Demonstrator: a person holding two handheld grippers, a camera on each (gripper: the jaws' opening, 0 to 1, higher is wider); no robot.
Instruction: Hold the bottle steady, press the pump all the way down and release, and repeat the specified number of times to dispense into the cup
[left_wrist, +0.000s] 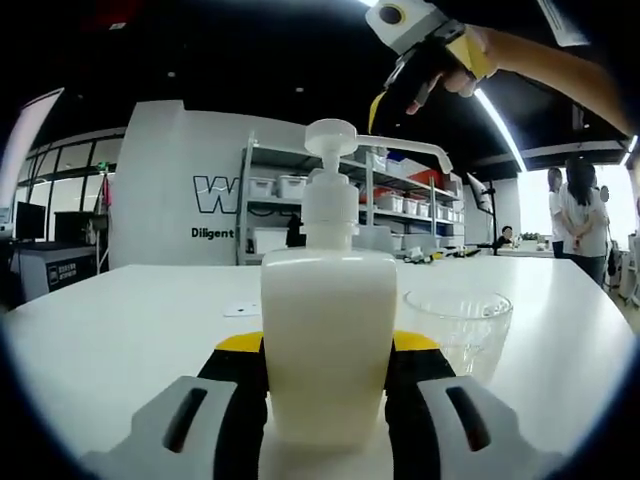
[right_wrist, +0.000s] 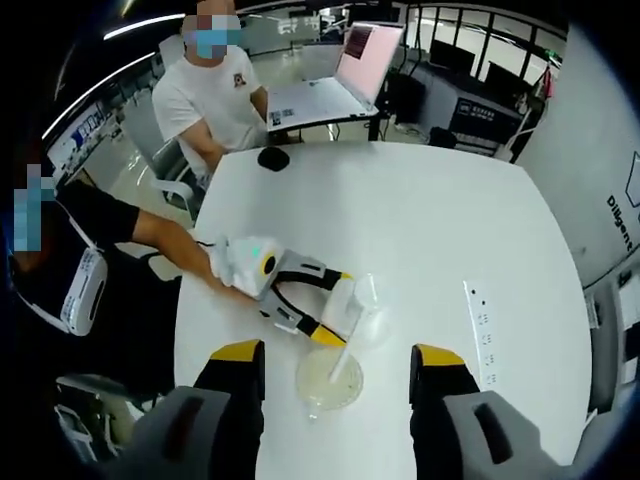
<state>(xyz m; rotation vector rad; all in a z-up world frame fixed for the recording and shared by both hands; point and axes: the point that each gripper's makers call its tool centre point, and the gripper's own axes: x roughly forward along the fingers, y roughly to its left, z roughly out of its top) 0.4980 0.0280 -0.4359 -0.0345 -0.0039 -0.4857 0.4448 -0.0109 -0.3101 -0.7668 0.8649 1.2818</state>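
Observation:
A white pump bottle (left_wrist: 328, 300) stands upright on the white table (left_wrist: 120, 320), and my left gripper (left_wrist: 328, 345) is shut on its body from both sides. Its pump head (left_wrist: 330, 135) is up, the nozzle reaching right over a clear glass cup (left_wrist: 458, 325). My right gripper (left_wrist: 415, 70) hangs above and to the right of the pump head, apart from it. From above, the right gripper (right_wrist: 338, 352) stands open, looking down on the bottle (right_wrist: 343, 298), the cup (right_wrist: 330, 380) and the left gripper (right_wrist: 335, 305).
A power strip (right_wrist: 480, 330) lies on the table right of the cup. At the far end a seated person (right_wrist: 215, 95) has a laptop (right_wrist: 335, 85) and a mouse (right_wrist: 272, 158). Shelves with bins (left_wrist: 300, 200) and standing people (left_wrist: 580, 220) are beyond the table.

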